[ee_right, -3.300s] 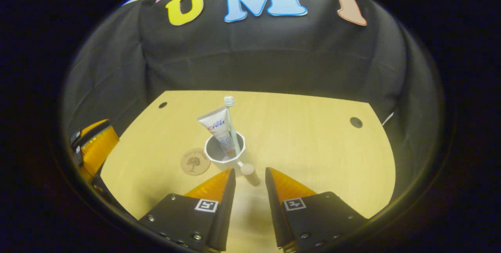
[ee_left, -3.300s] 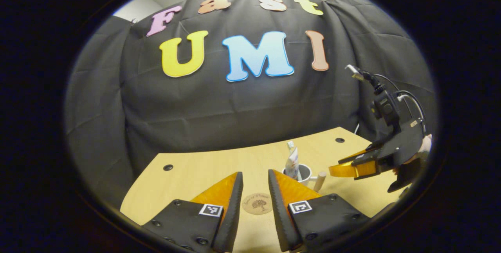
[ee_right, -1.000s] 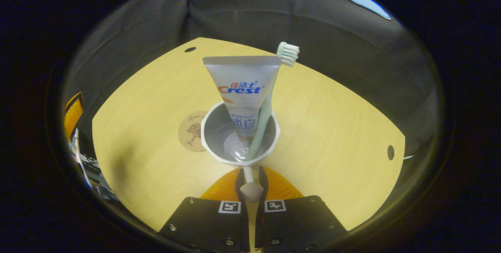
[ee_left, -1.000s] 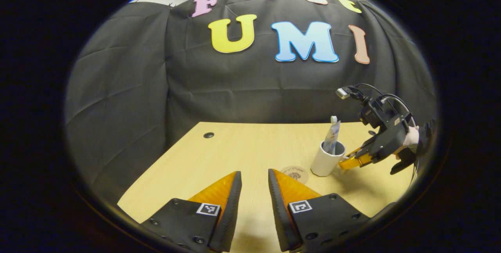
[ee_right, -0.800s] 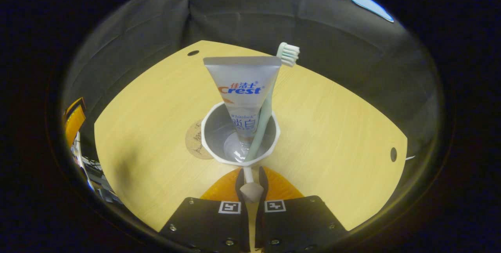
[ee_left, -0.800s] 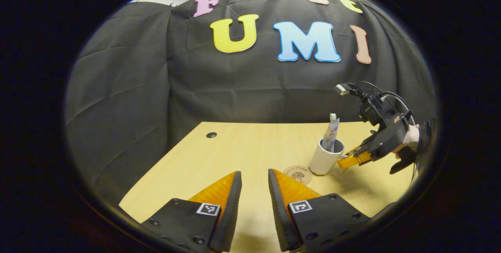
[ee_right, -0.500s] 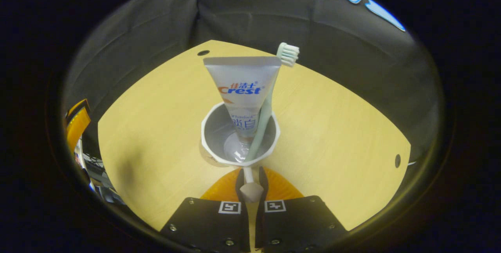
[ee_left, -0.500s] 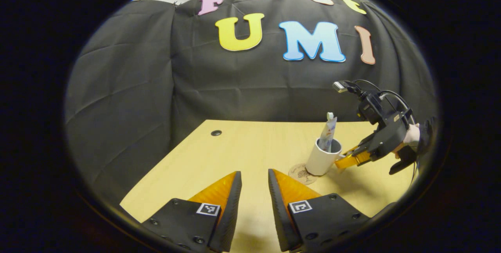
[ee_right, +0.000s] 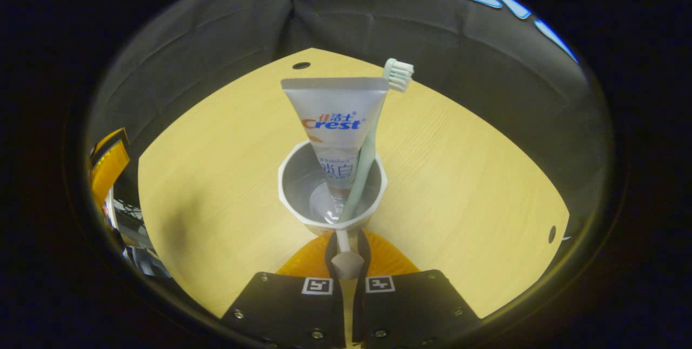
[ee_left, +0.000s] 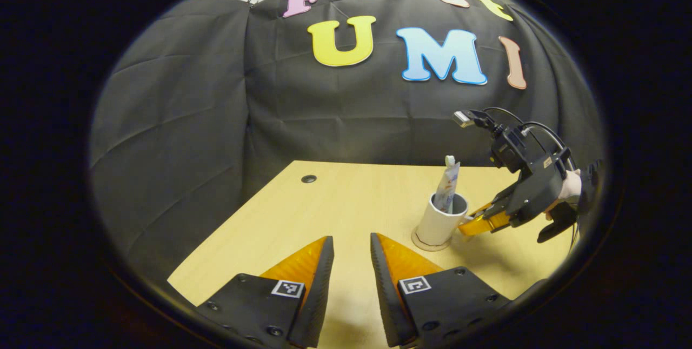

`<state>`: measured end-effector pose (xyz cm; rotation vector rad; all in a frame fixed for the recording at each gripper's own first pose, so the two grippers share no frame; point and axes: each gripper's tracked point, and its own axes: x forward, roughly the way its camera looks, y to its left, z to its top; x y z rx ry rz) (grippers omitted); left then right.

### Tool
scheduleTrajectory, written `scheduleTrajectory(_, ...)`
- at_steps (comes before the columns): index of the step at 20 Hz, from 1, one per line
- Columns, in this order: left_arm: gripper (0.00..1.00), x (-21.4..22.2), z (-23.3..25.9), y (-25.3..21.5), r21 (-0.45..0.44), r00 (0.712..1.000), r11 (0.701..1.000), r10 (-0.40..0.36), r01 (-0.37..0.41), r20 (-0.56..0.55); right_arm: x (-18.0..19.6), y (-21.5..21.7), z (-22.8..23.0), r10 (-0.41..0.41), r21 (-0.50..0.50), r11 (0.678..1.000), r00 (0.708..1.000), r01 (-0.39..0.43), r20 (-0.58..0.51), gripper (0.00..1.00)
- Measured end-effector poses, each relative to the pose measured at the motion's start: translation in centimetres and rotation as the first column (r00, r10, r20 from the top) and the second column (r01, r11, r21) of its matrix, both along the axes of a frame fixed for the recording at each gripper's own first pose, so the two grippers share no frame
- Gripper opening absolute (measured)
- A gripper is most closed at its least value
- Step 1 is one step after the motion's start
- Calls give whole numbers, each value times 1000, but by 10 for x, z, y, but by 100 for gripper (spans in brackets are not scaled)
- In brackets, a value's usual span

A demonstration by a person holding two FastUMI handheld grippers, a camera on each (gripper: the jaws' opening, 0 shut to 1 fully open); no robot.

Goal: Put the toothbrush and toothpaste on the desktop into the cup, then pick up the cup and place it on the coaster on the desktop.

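A white cup (ee_left: 437, 223) stands over the round wooden coaster (ee_left: 418, 242), whose edge peeks out on the cup's left. A toothpaste tube (ee_left: 447, 193) and a toothbrush (ee_left: 449, 161) stand in the cup. My right gripper (ee_left: 471, 226) is shut on the cup's handle. In the right gripper view the cup (ee_right: 289, 198) sits just ahead, with the toothpaste (ee_right: 335, 122) and toothbrush (ee_right: 367, 149) upright inside and the handle (ee_right: 346, 263) pinched in my right gripper (ee_right: 346, 242). My left gripper (ee_left: 351, 262) is open above the near table with nothing between its fingers.
The light wooden table (ee_left: 335, 203) has a cable hole (ee_left: 308, 179) near its far left corner. Black cloth walls close in the back and sides. A hand (ee_left: 567, 189) holds the right gripper. The left gripper (ee_right: 108, 168) shows at the far left edge.
The right gripper has carried the cup to the left, onto the coaster, which is now covered in the right gripper view. The left gripper stays open and has turned slightly.
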<state>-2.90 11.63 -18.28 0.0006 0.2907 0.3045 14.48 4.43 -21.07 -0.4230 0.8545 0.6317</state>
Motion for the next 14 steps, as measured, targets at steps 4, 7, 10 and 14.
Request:
scheduleTrajectory(4,43,0,-2,-2,-7,1000,1000,-3,3,-4,-1,2,-3,-8,-4,1000,1000,8,-5,7)
scheduleTrajectory(7,43,0,-2,-1,-6,1000,1000,-5,5,-7,-2,3,-4,-13,2,1000,1000,13,-11,7)
scheduleTrajectory(10,43,1,-1,-4,-4,1000,1000,-11,11,-7,-5,7,-2,-6,22,1000,1000,7,-13,17)
scheduleTrajectory(14,47,6,4,-11,5,999,999,-34,34,-7,-13,4,1,-9,28,1000,1000,9,3,23)
